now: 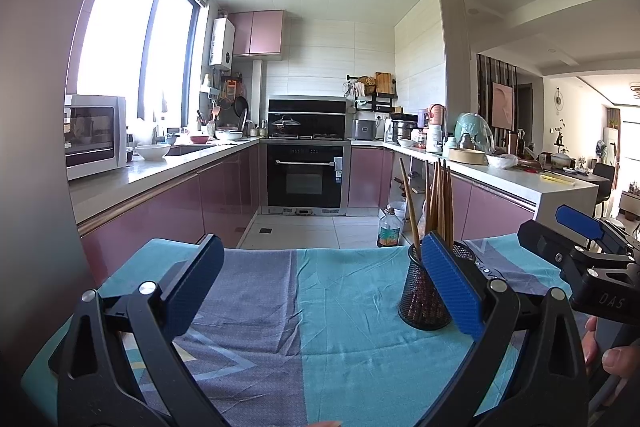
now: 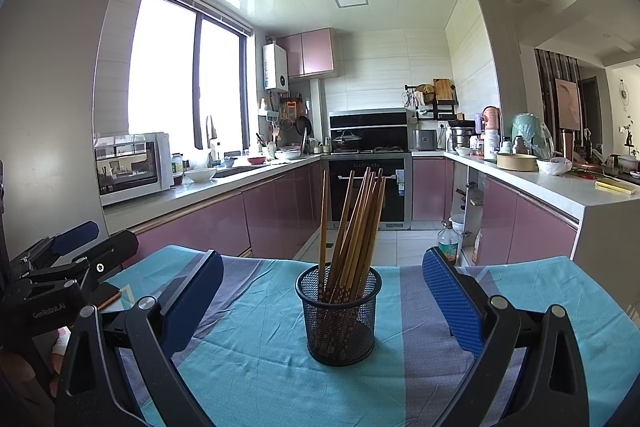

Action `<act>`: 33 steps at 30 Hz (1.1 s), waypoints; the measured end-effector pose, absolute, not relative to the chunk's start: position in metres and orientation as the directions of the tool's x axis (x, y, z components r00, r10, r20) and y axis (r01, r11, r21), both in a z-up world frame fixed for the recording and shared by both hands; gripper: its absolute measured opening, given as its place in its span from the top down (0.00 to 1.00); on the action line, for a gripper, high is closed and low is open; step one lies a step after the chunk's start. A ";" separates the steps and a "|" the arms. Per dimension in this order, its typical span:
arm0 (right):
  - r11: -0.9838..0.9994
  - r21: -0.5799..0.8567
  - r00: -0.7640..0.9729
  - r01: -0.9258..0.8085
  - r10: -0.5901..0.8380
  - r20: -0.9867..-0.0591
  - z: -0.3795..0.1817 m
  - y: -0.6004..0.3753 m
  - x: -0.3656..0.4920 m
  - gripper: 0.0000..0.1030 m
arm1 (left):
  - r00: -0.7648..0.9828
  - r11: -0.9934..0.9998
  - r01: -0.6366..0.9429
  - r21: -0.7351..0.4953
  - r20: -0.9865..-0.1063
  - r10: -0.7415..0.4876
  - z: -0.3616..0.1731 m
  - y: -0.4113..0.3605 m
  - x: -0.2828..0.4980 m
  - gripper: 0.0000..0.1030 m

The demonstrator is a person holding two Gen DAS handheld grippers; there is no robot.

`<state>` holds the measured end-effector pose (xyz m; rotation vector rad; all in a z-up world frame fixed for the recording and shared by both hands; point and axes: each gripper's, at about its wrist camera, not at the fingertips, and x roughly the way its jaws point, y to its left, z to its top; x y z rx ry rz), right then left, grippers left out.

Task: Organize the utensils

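Note:
A black mesh cup (image 2: pixel 339 319) stands upright on the table with several wooden chopsticks (image 2: pixel 356 227) leaning in it. My right gripper (image 2: pixel 320 291) is open and empty, with the cup centred just beyond its fingers. In the left wrist view the cup (image 1: pixel 424 303) sits partly behind my right-hand finger (image 1: pixel 450 287), chopsticks (image 1: pixel 438 203) rising above. My left gripper (image 1: pixel 320 283) is open and empty, left of the cup. The right gripper's body (image 1: pixel 580 247) shows at the right edge, and the left gripper's body (image 2: pixel 60 267) at the left edge of the right wrist view.
The table wears a teal and grey striped cloth (image 2: pixel 256 367). Beyond its far edge lies the kitchen floor, with pink cabinets (image 2: pixel 276 215) on both sides, an oven (image 2: pixel 370 187) at the back and a bottle (image 2: pixel 448 241) on the floor.

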<state>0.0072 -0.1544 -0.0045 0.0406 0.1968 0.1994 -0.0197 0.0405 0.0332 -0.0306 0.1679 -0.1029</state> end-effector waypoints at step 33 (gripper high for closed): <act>0.980 0.063 0.960 -0.191 0.200 -0.194 -0.008 -0.154 0.007 0.06 | 0.979 0.995 0.095 -0.024 -0.181 -0.097 0.025 0.043 -0.015 0.06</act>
